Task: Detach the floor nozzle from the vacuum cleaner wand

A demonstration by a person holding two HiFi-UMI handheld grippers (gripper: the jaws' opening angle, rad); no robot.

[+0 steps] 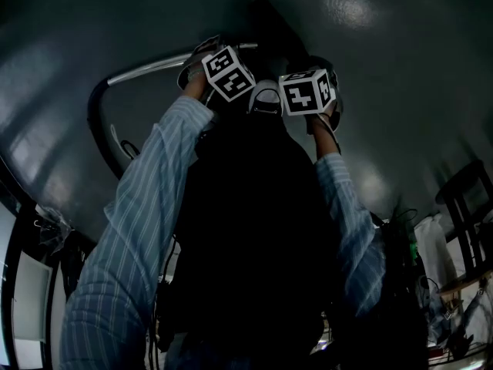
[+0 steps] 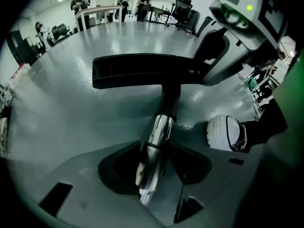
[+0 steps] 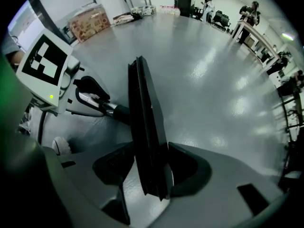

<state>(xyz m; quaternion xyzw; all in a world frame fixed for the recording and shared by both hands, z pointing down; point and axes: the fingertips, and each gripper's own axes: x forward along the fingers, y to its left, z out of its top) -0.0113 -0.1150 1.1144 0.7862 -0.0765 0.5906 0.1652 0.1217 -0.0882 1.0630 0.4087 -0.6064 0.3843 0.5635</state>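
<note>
Floor nozzle [image 2: 142, 70] lies flat on the grey floor [image 2: 61, 113] at 12 o'clock in the left gripper view. It is still joined through its black neck to the chrome wand [image 2: 160, 132].

Status: both grips are set; separation is not yet done.
- The left gripper [image 2: 154, 169] has its jaws clamped on the wand, which runs between the pads toward 12 o'clock.
- The right gripper [image 3: 148, 170] has its jaws closed on the nozzle body. In the right gripper view the body is seen edge-on, running from 6 to 12 o'clock, and the wand leaves it toward 9 o'clock.

Remaining, by judgement: release any catch at the neck, then draw the two parts apart along the wand axis. No catch can be made out.

Surroundings:
- A white shoe [image 2: 227, 133] stands at 3 o'clock, near the wand, and could limit a sideways pull.
- Far off at 12 o'clock stand desks, chairs and persons.
- A cardboard box [image 3: 88, 19] sits at 11 o'clock in the right gripper view.
</note>
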